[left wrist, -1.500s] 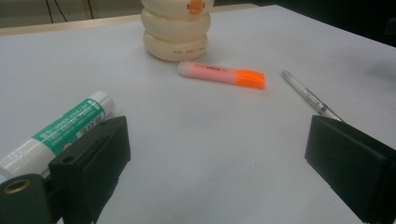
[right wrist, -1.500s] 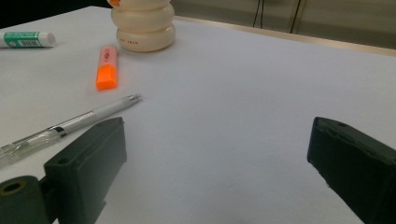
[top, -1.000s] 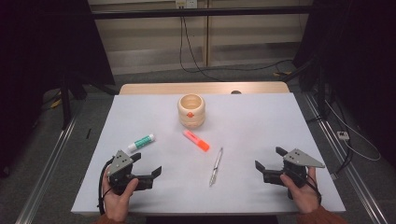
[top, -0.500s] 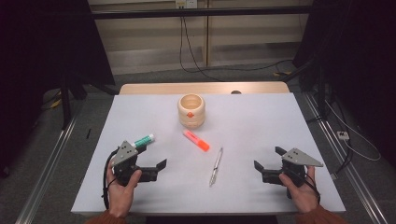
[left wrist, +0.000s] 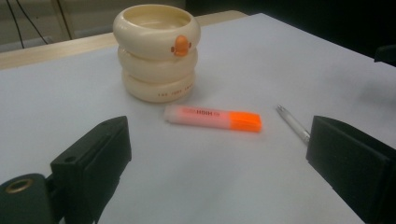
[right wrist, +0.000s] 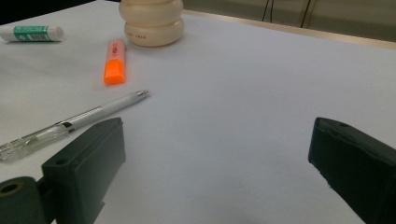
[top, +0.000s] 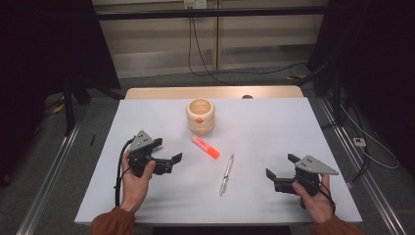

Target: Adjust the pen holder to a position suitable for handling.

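The left gripper (top: 171, 164) is held above the white table (top: 274, 127), jaws spread wide, nothing between them. It points at the orange-and-pink plastic highlighter (top: 206, 148), which lies flat near the table's middle — just in front of the cream ribbed ceramic cup with an orange duck-bill mark (top: 200, 116), near it but not touching.

In the left gripper view the highlighter (left wrist: 213, 118) sits between the two jaws, farther off, its orange cap toward the silver-and-clear ballpoint pen (left wrist: 293, 123).

The right gripper (top: 280, 172) is held low over the table's right side, jaws likewise apart and empty — well away from the pen (top: 226, 175). In the right gripper view a white tube with a green label (right wrist: 31, 33) lies at the far left, beyond the highlighter (right wrist: 115, 61).
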The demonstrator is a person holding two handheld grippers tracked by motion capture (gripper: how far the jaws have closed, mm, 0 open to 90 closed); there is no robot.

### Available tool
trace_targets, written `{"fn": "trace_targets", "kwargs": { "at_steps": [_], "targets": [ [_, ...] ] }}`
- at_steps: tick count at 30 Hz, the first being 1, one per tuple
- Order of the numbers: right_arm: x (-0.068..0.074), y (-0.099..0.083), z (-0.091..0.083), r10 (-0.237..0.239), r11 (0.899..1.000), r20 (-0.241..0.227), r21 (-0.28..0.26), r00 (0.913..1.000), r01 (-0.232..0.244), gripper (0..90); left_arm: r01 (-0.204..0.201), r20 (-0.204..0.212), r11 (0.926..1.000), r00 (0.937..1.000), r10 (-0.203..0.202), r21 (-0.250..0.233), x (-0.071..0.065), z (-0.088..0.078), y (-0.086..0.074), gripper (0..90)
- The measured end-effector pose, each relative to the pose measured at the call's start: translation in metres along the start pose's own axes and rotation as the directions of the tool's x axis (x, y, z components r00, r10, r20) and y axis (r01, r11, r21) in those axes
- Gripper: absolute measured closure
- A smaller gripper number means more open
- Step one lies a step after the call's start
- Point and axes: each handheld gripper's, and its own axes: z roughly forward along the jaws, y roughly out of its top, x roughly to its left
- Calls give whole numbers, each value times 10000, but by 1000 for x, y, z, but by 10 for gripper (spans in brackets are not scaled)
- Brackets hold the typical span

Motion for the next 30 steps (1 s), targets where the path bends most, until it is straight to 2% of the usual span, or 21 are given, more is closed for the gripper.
{"fn": "trace_targets", "kwargs": {
  "at_steps": [2, 6, 7, 12, 15, 17, 19, 22, 23, 26, 27, 29, 30],
  "targets": [
    [0, 0, 0, -15, 10000, -20, -13, 10000, 14, 35, -70, 132, 9999, 9999, 69, 101, 3, 8, 7, 65],
    [0, 0, 0, -27, 10000, -34, 2, 10000, 27, 35, -94, -4, 9999, 10000, 94, 128, 6, 15, 13, 65],
    [0, 0, 0, -16, 10000, -40, 1, 10000, 16, 35, -93, -29, 9999, 10000, 93, 126, 9, 20, 19, 65],
    [0, 0, 0, -50, 10000, -63, 8, 10000, 50, 35, -66, 56, 9993, 10000, 64, 360, 14, 28, 30, 65],
    [0, 0, 1, -65, 10000, -78, 4, 9999, 65, 35, -113, -139, 9994, 9998, 117, 320, 18, 36, 41, 64],
    [0, 0, 1, -56, 10000, -80, 24, 10000, 56, 36, -128, 27, 9996, 9999, 127, 256, 21, 40, 47, 58],
    [0, 0, 1, -34, 10000, -69, 47, 10000, 35, 35, -173, 18, 9996, 9998, 173, 234, 22, 43, 49, 54],
    [0, 0, 2, 55, 10000, -99, 37, 9999, -54, 35, -350, -53, 9983, 9994, 353, 476, 27, 59, 61, 55],
    [0, 0, 2, 73, 10000, -121, 44, 9999, -72, 35, -350, -53, 9983, 9994, 353, 476, 27, 59, 61, 58],
    [0, 0, 3, 87, 9999, -199, 97, 9998, -85, 35, -392, 73, 9971, 9992, 389, 645, 32, 72, 69, 58],
    [0, -1, 4, 116, 9998, -201, 136, 9997, -113, 35, -505, 36, 9963, 9987, 504, 696, 36, 80, 73, 57],
    [-1, -1, 4, 141, 9998, -219, 131, 9997, -138, 35, -455, -134, 9957, 9988, 467, 812, 41, 89, 77, 57],
    [-1, -1, 4, 183, 9997, -198, 147, 9996, -180, 35, -455, -134, 9957, 9988, 467, 812, 41, 89, 77, 58]
  ]
}}
